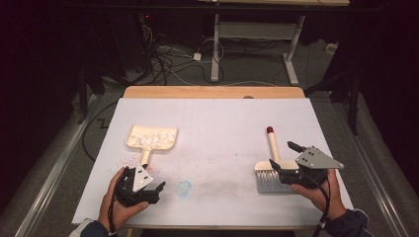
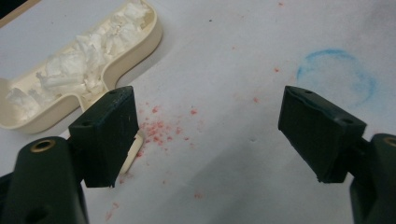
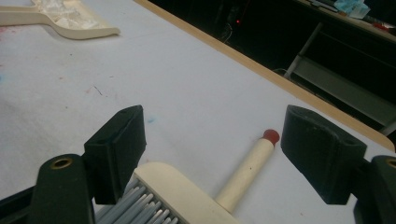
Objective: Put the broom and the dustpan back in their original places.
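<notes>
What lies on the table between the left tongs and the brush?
In the high view, between the left tongs and the brush lie a faint blue ring stain and otherwise bare white table cover.

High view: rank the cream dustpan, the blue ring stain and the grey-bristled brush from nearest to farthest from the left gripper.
Measured from the left gripper:
1. Blue ring stain, just to its right on the white table cover.
2. Cream dustpan full of white scraps, ahead of it; its handle reaches back toward the gripper.
3. Grey-bristled brush, far across, at the right gripper.
</notes>
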Action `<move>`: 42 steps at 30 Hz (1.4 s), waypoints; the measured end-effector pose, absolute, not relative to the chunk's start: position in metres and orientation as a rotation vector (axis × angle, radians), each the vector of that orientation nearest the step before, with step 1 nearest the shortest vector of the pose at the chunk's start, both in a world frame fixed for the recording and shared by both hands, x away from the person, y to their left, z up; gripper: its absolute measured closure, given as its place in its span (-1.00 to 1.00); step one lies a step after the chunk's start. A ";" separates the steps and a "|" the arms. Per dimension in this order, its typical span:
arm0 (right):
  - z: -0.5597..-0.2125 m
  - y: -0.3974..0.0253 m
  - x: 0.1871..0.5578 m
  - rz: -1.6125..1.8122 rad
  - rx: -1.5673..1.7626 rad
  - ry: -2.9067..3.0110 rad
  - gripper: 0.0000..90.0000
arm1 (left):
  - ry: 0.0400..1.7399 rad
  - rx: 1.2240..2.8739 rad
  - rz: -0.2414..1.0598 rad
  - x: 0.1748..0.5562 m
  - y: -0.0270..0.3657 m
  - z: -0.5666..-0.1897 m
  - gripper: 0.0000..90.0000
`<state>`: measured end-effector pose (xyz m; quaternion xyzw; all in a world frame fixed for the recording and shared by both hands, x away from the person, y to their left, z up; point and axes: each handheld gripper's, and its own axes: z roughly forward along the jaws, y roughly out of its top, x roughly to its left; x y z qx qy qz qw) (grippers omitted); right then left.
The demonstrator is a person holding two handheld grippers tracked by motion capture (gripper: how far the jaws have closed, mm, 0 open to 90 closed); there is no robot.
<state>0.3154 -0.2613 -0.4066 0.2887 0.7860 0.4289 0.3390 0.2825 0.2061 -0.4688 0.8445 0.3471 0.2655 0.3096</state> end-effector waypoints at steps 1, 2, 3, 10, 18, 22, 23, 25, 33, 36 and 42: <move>-0.407 -0.263 0.315 1.121 0.750 2.046 -0.49 | 0.916 2.232 0.701 0.282 0.206 -0.469 -0.56; -0.408 -0.263 0.314 1.121 0.750 2.046 -0.49 | 0.903 2.232 0.711 0.283 0.206 -0.469 -0.56; -0.410 -0.264 0.314 1.111 0.751 2.048 -0.49 | 0.900 2.233 0.711 0.283 0.206 -0.469 -0.56; -0.420 -0.270 0.310 1.098 0.761 2.055 -0.49 | 0.895 2.239 0.712 0.283 0.205 -0.469 -0.56; -0.432 -0.282 0.305 1.097 0.794 2.063 -0.49 | 0.888 2.245 0.715 0.283 0.204 -0.469 -0.56; -0.438 -0.290 0.303 1.113 0.827 2.055 -0.49 | 0.888 2.241 0.717 0.284 0.203 -0.469 -0.56; -0.439 -0.291 0.303 1.110 0.830 2.056 -0.49 | 0.890 2.239 0.715 0.284 0.203 -0.468 -0.56; -0.442 -0.295 0.301 1.118 0.842 2.052 -0.49 | 0.885 2.242 0.714 0.284 0.202 -0.469 -0.56; -0.458 -0.306 0.289 1.077 0.877 2.056 -0.49 | 0.877 2.238 0.708 0.284 0.201 -0.469 -0.56; -0.461 -0.307 0.287 1.075 0.885 2.062 -0.48 | 0.879 2.235 0.711 0.283 0.201 -0.469 -0.56; -0.460 -0.305 0.285 1.067 0.862 2.066 -0.48 | 0.875 2.228 0.722 0.281 0.200 -0.468 -0.59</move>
